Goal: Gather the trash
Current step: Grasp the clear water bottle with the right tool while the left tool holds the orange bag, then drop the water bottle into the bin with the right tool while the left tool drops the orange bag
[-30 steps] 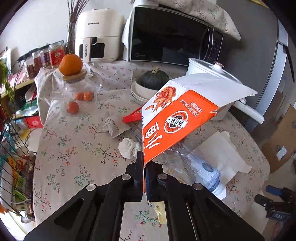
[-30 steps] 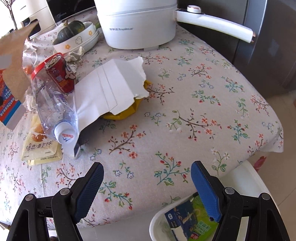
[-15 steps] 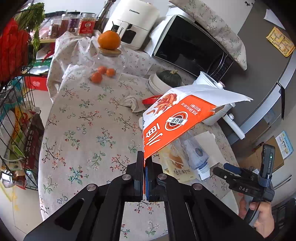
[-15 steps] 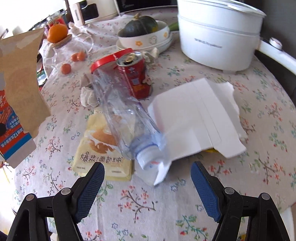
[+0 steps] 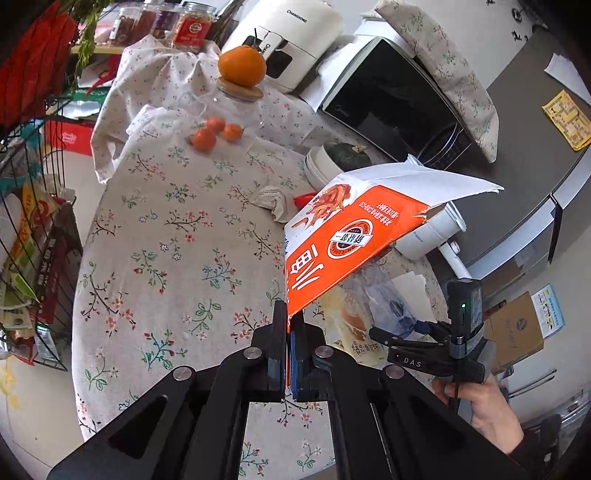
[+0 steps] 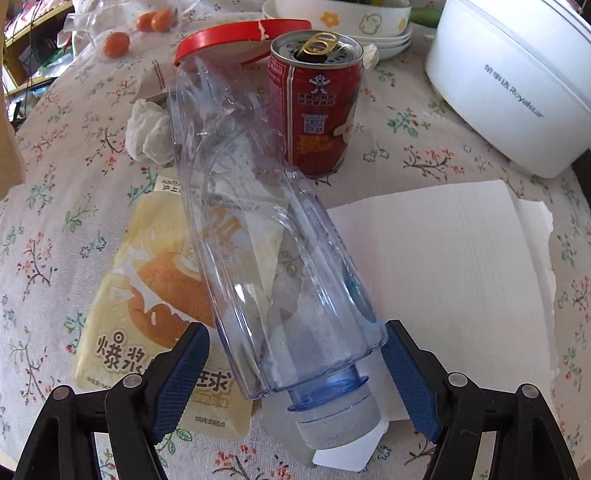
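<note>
Swung from bench [image 6: 424, 147] edge to straddle clear bottle [image 6: 273, 258], lower centre; right gripper [image 6: 291, 373] jaws narrowing, not yet touching. Left gripper [image 5: 290, 347] clamped on orange carton [image 5: 351, 243]. Could squirt sideways: slick, crushable plastic.

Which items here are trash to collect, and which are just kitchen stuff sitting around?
Trash: orange carton clamped in the left gripper; plastic bottle between the open right gripper jaws, which were just closing; red can; snack wrapper; crumpled tissue; torn white card.

Bystanders: white pot, bowls, small oranges, microwave.
</note>
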The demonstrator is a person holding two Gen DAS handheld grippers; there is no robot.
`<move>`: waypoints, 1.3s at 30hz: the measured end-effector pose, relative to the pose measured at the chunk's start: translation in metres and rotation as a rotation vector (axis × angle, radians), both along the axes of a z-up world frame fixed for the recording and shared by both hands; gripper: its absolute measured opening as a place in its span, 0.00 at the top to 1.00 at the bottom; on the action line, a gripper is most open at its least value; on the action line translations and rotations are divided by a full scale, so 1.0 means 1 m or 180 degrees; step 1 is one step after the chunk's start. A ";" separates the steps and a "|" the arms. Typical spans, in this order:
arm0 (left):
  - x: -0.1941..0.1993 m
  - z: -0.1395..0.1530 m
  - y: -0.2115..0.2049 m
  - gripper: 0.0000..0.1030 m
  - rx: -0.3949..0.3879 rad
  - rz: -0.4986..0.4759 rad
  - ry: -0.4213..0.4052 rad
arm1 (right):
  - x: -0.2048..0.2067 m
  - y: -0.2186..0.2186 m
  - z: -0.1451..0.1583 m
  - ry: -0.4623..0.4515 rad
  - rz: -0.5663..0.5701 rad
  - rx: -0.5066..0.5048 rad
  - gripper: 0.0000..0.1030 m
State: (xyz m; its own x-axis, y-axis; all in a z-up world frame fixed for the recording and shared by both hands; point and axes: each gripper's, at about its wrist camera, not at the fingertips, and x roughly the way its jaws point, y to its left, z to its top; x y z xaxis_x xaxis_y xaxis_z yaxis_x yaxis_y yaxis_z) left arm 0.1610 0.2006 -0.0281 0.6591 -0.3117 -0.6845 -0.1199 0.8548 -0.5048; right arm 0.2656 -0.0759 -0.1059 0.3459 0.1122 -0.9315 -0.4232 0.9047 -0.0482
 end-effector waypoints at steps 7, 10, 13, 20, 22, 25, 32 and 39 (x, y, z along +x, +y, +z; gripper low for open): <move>0.000 -0.002 -0.009 1.00 -0.0021 -0.0109 0.0040 | -0.024 -0.006 0.024 -0.0187 0.0013 0.0230 0.35; -0.002 -0.004 -0.018 1.00 -0.0061 -0.0201 0.0072 | -0.039 -0.014 0.042 -0.0249 -0.0024 0.0313 0.35; -0.005 -0.004 -0.031 1.00 -0.0069 -0.0313 0.0081 | -0.058 -0.030 0.062 -0.0327 -0.0072 0.0399 0.35; -0.017 0.004 -0.071 1.00 -0.0049 -0.0632 0.0053 | -0.119 -0.085 0.102 -0.0522 -0.0252 0.0483 0.36; -0.021 0.008 -0.085 1.00 -0.0034 -0.0738 0.0029 | -0.139 -0.103 0.111 -0.0575 -0.0308 0.0492 0.36; -0.027 0.015 -0.108 1.00 0.0018 -0.0897 -0.0008 | -0.167 -0.132 0.122 -0.0615 -0.0430 0.0529 0.36; -0.041 0.019 -0.162 1.00 0.0084 -0.1219 -0.0063 | -0.224 -0.183 0.141 -0.0744 -0.0683 0.0606 0.36; -0.052 0.020 -0.198 1.00 0.0081 -0.1442 -0.0060 | -0.264 -0.222 0.154 -0.0815 -0.0897 0.0553 0.38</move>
State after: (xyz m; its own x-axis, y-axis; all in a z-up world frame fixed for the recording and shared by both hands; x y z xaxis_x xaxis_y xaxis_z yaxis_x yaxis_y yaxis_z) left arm 0.1087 0.0023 -0.0080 0.4723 -0.5548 -0.6849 0.2781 0.8311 -0.4815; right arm 0.0012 -0.2976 0.0484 0.6035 0.1279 -0.7870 -0.1521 0.9874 0.0438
